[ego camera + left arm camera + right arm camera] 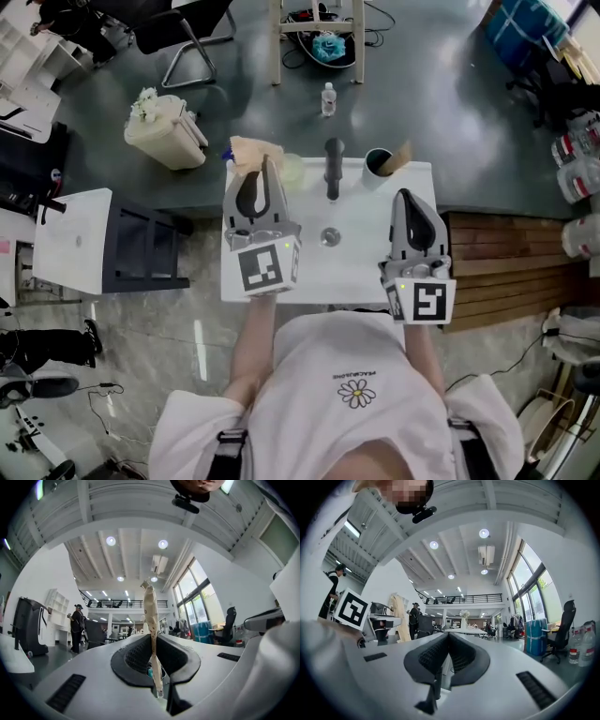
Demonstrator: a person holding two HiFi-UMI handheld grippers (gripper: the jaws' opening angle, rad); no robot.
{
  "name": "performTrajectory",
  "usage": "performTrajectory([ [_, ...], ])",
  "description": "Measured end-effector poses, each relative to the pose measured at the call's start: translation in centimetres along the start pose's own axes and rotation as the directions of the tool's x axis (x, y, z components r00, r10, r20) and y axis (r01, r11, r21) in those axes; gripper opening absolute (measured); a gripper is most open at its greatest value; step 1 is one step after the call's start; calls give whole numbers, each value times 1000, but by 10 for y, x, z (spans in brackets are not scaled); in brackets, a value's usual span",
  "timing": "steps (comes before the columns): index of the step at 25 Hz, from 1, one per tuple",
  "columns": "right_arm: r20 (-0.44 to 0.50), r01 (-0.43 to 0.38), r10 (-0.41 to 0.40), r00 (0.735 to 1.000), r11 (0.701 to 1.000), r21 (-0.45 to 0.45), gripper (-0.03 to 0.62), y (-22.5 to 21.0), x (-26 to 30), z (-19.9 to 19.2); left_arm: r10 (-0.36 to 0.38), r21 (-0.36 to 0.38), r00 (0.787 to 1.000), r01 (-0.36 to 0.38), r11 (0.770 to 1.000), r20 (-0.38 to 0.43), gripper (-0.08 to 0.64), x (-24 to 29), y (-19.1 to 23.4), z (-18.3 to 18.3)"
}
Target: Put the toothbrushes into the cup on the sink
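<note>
white sink [361, 267] sits below; left claw [152, 644] pinches a thin cream toothbrush [150, 616] upright, ready to drop into the dark round cup [376, 163]; right claw [447, 641] is clenched, empty.

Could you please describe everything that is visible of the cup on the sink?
The cup is round and dark, material unclear. It stands upright, mouth up, on the far right corner of the white sink, right of the dark faucet. A flat tan item, probably a toothbrush, stands in it and leans out to the right. Nothing else touches it.
</note>
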State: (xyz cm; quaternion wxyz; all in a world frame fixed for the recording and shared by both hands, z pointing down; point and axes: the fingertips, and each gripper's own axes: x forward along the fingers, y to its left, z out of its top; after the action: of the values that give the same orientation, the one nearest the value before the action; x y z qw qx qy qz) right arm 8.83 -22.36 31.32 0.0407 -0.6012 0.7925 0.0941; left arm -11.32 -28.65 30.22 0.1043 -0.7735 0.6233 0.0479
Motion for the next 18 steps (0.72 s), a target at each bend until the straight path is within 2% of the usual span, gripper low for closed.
performTrajectory([
  [4,-33,21,-21,999,1000,-7,11,-10,-5,-7,-2,-43,994,-2,999,-106,38,26,7,-38],
  [7,-58,43,-42,997,999,21,11,-17,-11,-12,-14,-22,981,10,1000,-191,38,38,7,-74],
  [12,-67,94,-93,993,996,12,11,-30,-23,-13,-39,-82,961,17,996,-275,38,51,9,-126],
  [18,-92,146,-145,985,989,3,11,-42,-38,-16,-42,-78,936,15,997,-350,38,51,6,-167],
])
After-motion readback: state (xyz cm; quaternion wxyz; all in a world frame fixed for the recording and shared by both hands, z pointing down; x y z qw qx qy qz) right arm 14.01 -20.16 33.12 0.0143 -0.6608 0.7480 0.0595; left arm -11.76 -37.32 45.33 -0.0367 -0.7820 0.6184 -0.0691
